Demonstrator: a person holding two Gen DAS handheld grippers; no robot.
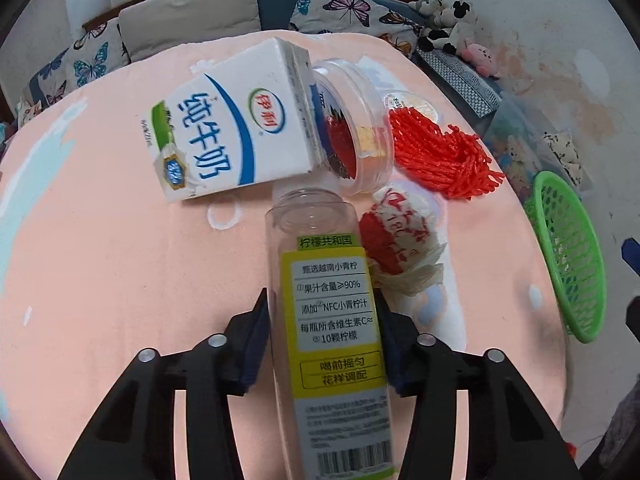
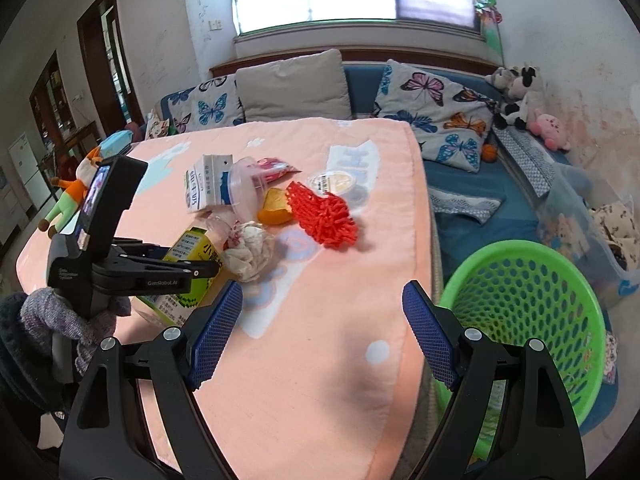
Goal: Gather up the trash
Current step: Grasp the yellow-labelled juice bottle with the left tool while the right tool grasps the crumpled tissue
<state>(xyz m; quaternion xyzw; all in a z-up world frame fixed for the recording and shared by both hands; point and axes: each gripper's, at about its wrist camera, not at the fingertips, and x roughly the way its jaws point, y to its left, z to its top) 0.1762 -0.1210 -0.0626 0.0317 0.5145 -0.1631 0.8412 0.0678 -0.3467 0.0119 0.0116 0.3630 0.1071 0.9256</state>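
My left gripper (image 1: 322,340) is shut on a clear plastic bottle (image 1: 328,320) with a yellow label, holding it over the pink tablecloth (image 1: 100,280). The bottle also shows in the right wrist view (image 2: 188,256), held by the left gripper (image 2: 208,270). Beyond it lie a white milk carton (image 1: 236,120), a clear plastic jar (image 1: 356,128), a red mesh net (image 1: 440,152) and a crumpled red-and-white wrapper (image 1: 400,240). My right gripper (image 2: 324,332) is open and empty over the table's near right part. A green basket (image 2: 528,320) stands just right of it, off the table edge.
A sealed pudding cup (image 2: 334,182), an orange piece (image 2: 274,206) and a pink packet (image 2: 276,168) lie among the trash. A blue sofa (image 2: 472,188) with butterfly cushions and plush toys runs behind and to the right. The basket shows in the left wrist view (image 1: 568,256).
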